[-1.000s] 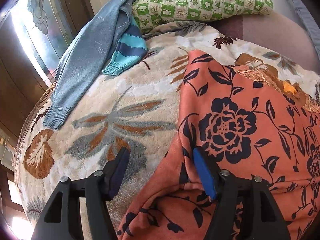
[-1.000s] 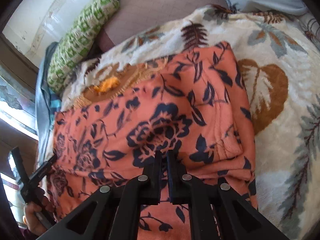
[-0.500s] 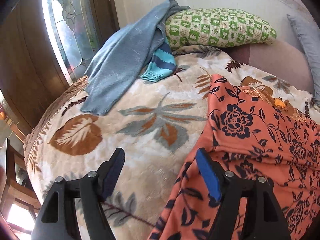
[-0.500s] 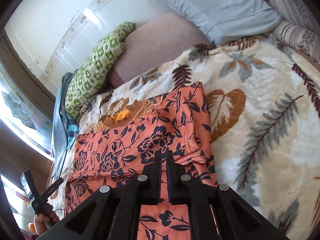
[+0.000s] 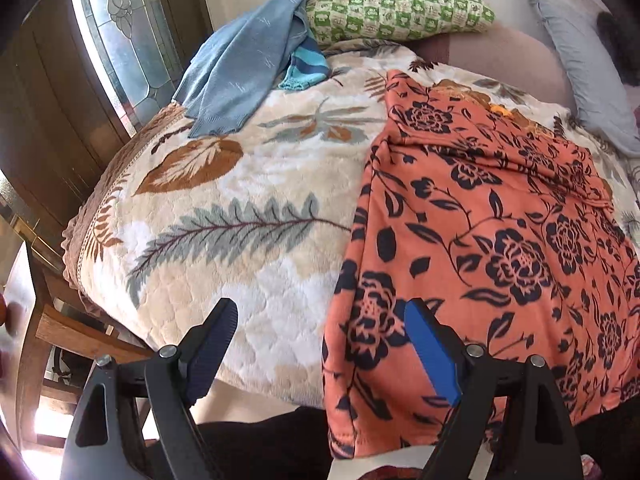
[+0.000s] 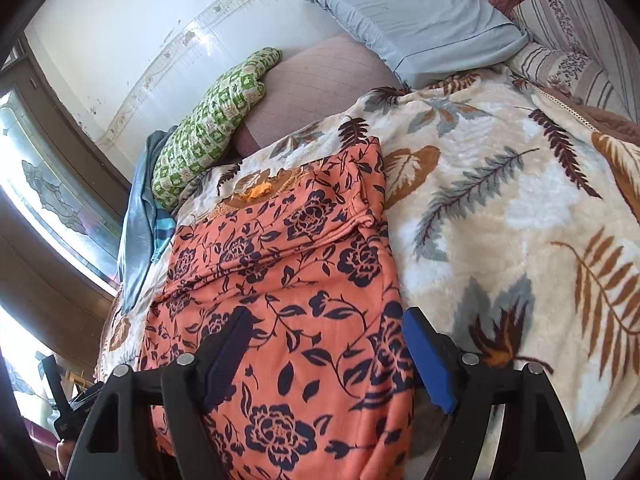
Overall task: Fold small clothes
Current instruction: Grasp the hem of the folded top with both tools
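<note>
Seen from the left wrist: left claw spread wide and released, nothing between its blue-padded fingers, poised above the near edge of a bed. Straddled the left border of an orange garment printed with dark navy roses, one finger over the cloth, the other over a cream plush blanket patterned with brown and grey leaves. Garment spread flat across the right half of the blanket, its hem draped over the bed's near edge, a soft ridge of folds running across its upper part. Farther back, a grey-blue knitted sweater trailed from a green-and-white checked pillow, with a turquoise-and-navy striped sleeve poking out from under it. Pale grey-blue pillow at right, stained-glass window at left.

Seen from the right wrist: right claw likewise released and empty, fingers well apart, hovering over the garment's right edge near the bed's front. One finger above the orange cloth, the other at the border where cloth met blanket. Garment stretched away toward the headboard end, with a fold line crossing it partway up and a patch of orange embroidery on brown just beyond its far edge. Checked pillow and grey-blue pillow against the white wall, sweater hanging along the left, a striped brown-and-cream cushion at upper right.
</note>
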